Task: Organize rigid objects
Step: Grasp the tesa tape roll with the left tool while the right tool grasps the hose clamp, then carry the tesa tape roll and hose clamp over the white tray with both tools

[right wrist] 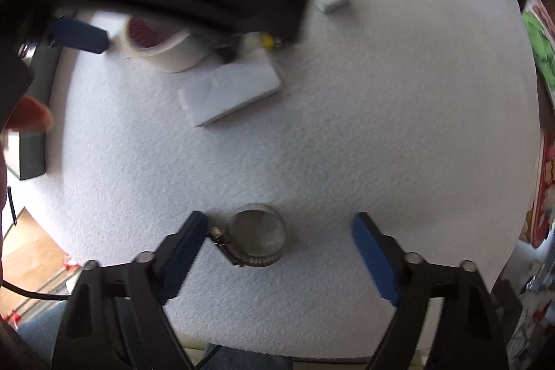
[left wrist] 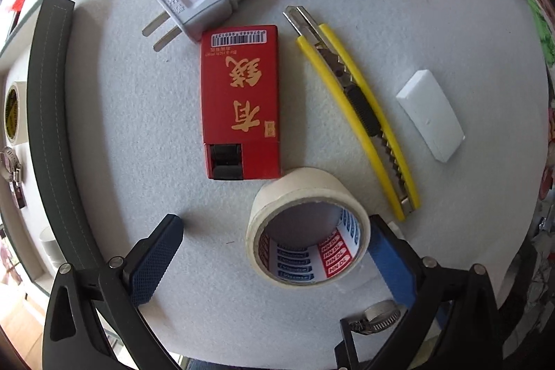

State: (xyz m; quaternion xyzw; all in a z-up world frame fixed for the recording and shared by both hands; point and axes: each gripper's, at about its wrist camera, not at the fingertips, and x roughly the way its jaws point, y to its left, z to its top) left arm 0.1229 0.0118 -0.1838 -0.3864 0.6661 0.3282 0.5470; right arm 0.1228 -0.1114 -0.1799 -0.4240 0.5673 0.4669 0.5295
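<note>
Jaws of the right hand-held gripper (right wrist: 277, 238) stand apart around a metal hose clamp (right wrist: 255, 240) on the white felt tabletop (right wrist: 347, 127), while the left hand-held gripper (left wrist: 274, 248) gapes wide around a cream masking-tape roll (left wrist: 305, 224).

Red box (left wrist: 240, 99) w/ gold characters, yellow knife (left wrist: 360, 113), cream tape (left wrist: 305, 224), grey plug (left wrist: 204, 2)

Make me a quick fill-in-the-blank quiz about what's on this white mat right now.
1. The box lying between the plug and the utility knife is coloured ____.
2. The utility knife's handle is coloured ____.
3. Between the right hand-held gripper's open fingers sits a metal hose ____.

Answers: red; yellow; clamp
</note>
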